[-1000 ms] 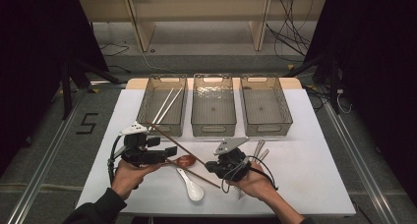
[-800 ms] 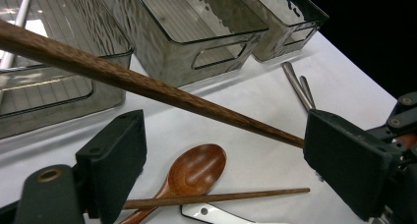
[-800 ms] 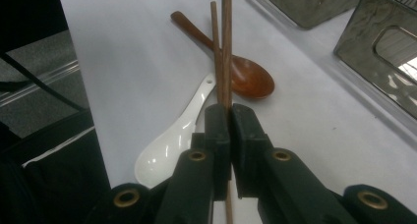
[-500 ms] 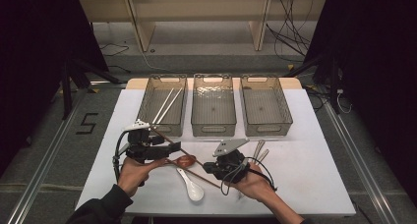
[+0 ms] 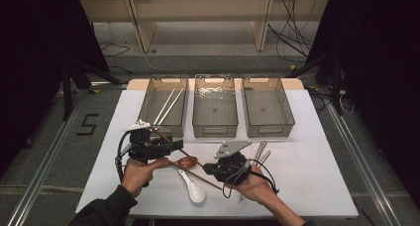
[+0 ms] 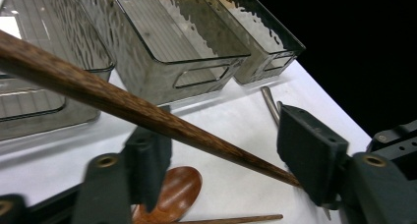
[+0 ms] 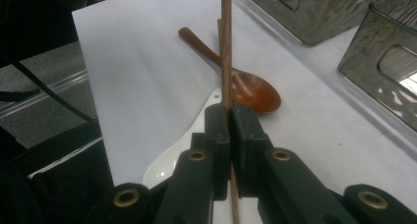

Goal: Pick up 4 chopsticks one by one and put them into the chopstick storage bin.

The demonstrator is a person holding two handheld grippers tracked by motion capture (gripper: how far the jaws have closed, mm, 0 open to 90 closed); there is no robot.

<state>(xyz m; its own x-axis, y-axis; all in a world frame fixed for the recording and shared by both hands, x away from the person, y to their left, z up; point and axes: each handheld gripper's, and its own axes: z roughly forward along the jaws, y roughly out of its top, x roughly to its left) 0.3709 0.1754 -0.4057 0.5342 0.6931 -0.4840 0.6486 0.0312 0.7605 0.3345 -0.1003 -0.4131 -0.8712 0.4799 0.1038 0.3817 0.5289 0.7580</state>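
Wooden and dark brown, the chopstick point(image 7: 225, 47) was clamped near one end between the pressed-together jaws of the right gripper point(image 5: 214, 169), rising from them across the white tabletop point(image 5: 307, 171). Its other length ran slantwise between the jaws of the left gripper point(image 5: 178, 145), which had just been closing and stood partly apart; in the left gripper view the chopstick point(image 6: 147, 117) met the pad of the right-hand jaw, while the left-hand pad looked short of it, though I could not tell for sure. A brown wooden spoon point(image 5: 187, 162) and a white ceramic spoon point(image 5: 193, 189) lay on the tabletop under the chopstick, between the two grippers. Three clear bins point(image 5: 215, 107) stood behind.
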